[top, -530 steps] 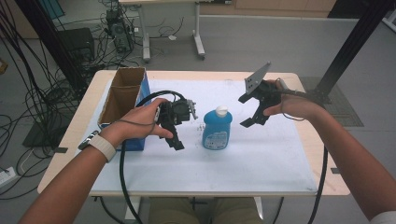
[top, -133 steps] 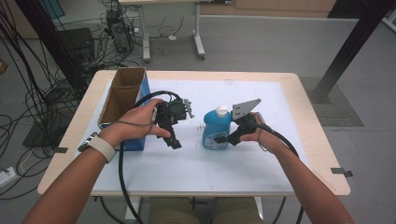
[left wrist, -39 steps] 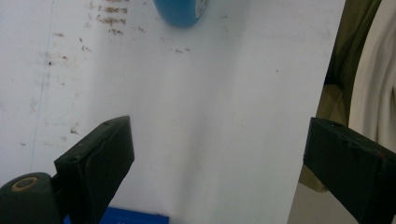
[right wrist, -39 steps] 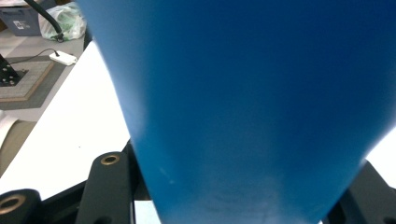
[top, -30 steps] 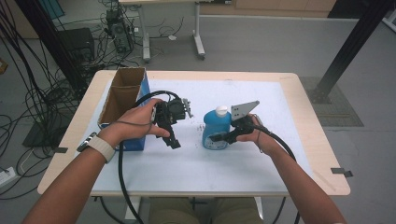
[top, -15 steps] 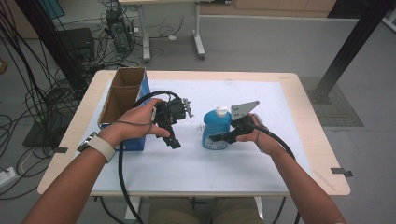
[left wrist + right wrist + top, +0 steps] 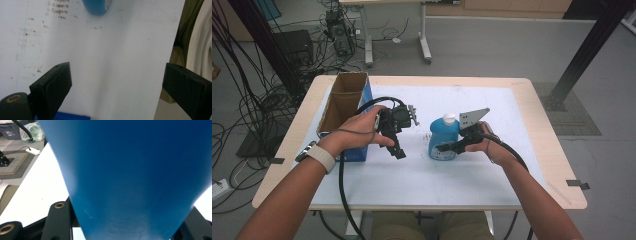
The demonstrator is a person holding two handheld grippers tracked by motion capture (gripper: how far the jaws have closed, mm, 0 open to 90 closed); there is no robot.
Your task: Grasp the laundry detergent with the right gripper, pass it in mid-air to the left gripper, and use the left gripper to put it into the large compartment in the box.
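White tabletop (image 7: 492, 175): right gripper (image 7: 447, 147) clamps blue bottle (image 7: 442, 137) (white cap); left gripper (image 7: 398, 145) gapes.

No lettering can be read here. The white label on the blue plastic bottle (image 7: 443, 140), just right of the open cardboard box (image 7: 343, 105), is too small and blurred.

A blue bottle (image 7: 443, 140) with a white cap (image 7: 449, 118), a brown-lined blue box (image 7: 343, 107), black grippers and a white-topped table (image 7: 532, 112) with pale wood edges.
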